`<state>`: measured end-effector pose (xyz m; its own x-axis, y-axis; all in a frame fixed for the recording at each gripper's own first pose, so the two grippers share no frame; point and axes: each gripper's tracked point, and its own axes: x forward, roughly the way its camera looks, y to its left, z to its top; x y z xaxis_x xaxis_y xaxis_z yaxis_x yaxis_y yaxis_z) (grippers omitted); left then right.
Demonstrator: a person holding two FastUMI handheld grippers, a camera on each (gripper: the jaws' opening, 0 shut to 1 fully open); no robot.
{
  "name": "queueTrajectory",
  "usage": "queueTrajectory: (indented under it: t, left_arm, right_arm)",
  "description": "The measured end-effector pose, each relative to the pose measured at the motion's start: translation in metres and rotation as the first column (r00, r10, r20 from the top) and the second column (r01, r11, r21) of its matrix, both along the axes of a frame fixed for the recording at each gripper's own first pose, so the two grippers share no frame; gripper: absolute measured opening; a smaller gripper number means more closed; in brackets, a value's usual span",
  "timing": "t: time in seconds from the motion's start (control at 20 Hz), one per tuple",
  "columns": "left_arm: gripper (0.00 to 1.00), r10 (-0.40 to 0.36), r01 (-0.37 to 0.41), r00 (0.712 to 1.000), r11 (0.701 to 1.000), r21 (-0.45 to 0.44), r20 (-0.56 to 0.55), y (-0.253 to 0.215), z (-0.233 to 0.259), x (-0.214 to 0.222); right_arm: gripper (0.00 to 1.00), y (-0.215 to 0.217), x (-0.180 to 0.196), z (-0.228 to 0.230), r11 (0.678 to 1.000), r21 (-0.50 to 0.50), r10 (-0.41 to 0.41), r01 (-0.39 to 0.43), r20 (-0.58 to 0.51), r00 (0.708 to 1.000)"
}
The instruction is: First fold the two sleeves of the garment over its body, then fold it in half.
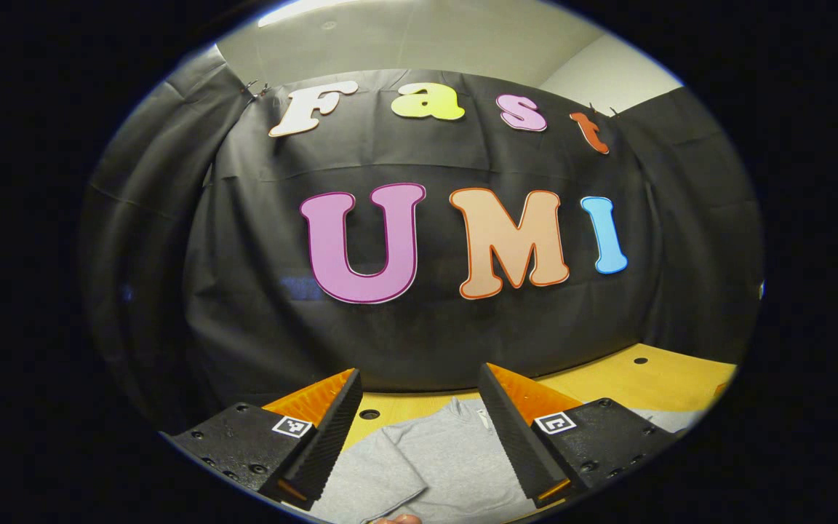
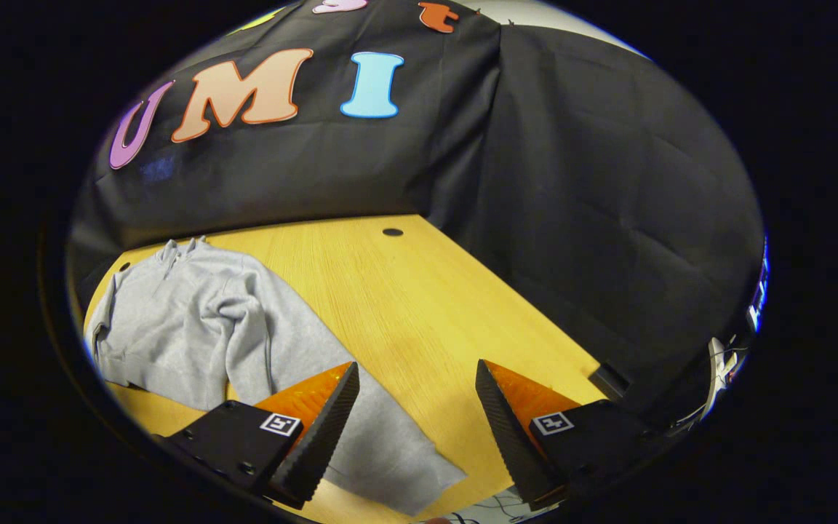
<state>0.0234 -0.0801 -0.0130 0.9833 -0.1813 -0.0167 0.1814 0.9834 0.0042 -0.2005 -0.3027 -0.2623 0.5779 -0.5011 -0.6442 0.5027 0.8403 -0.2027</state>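
Sweatshirt (image 2: 193,327) is lying on the wooden table (image 2: 419,306), left side of the right gripper view, one sleeve (image 2: 361,429) stretched toward the bottom. Right gripper (image 2: 417,407) is spread wide above that sleeve, holding nothing. Left gripper (image 1: 419,415) is spread too, with grey fabric at the bottom centre of its view.

Grey garment spread on the desk

In the right gripper view, the grey long-sleeved garment (image 2: 172,320) is seen lying at about 9 o'clock, collar toward the far wall; one sleeve (image 2: 361,429) is stretched out unfolded toward 6 o'clock. In the left gripper view, its collar (image 1: 463,411) is seen at 6 o'clock.
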Motion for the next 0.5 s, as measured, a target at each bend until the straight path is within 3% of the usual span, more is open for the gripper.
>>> queueTrajectory:
  t: [0.5]
  left_arm:
    - [0.94,-0.008,0.008,1.000,1.000,0.009,-0.022,-0.016,-0.008,-0.007]
  right_arm:
    - [1.00,0.020,-0.064,-0.062,0.984,0.170,-0.024,0.055,-0.175,0.984]
